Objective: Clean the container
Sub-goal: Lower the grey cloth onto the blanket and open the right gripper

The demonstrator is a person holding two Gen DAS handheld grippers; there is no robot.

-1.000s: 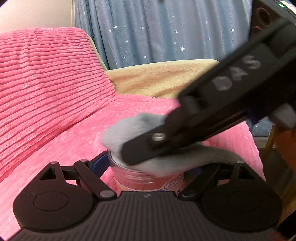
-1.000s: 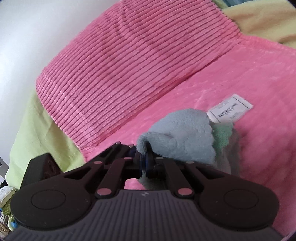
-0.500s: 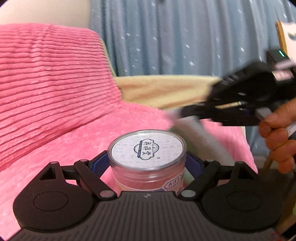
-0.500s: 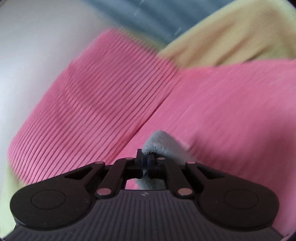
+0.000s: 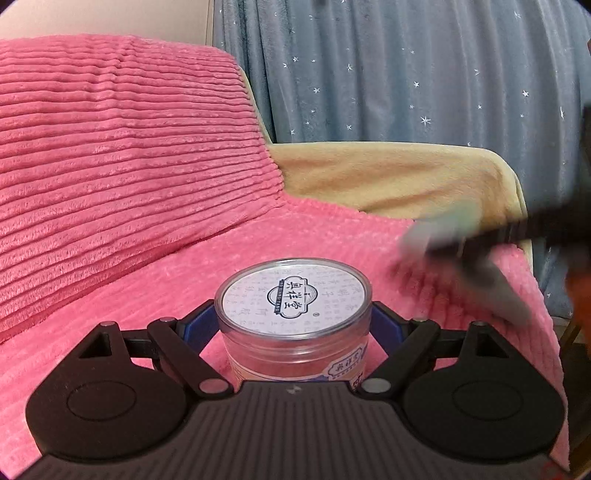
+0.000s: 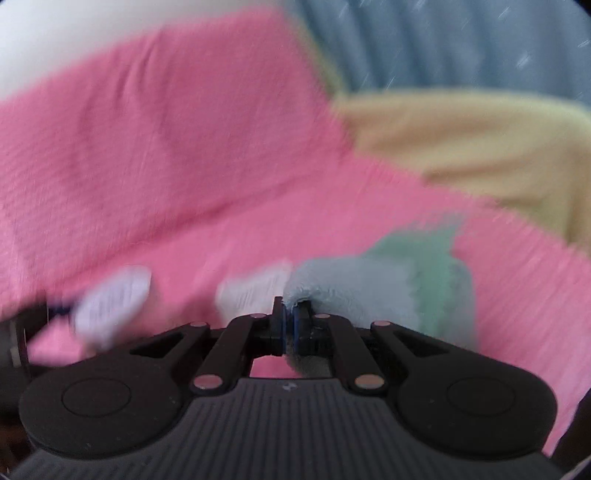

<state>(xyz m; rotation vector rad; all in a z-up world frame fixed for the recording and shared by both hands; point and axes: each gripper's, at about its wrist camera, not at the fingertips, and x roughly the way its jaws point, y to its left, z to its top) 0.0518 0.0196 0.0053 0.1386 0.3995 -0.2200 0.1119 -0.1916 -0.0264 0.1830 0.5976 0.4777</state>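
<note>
My left tool [image 5: 293, 325] clamps the small clear plastic jar with a white printed lid [image 5: 293, 295] by its smooth, rigid, likely light sides, over the pink ribbed blanket [image 5: 110, 166]; my right tool [image 6: 290, 319] pinches the soft grey-green cloth [image 6: 369, 284], clear of the jar.

A sofa fills most of the scene, its seat and backrest draped in a pink ribbed plush cover [image 5: 122, 155] that also shows, blurred, in the right wrist view. Where the cover ends, a pale yellow armrest [image 5: 391, 177] is exposed at the far end of the seat. Behind it hangs a grey-blue curtain [image 5: 406, 70] dotted with small white stars, and a strip of plain cream wall [image 5: 107, 16] shows above the backrest.
</note>
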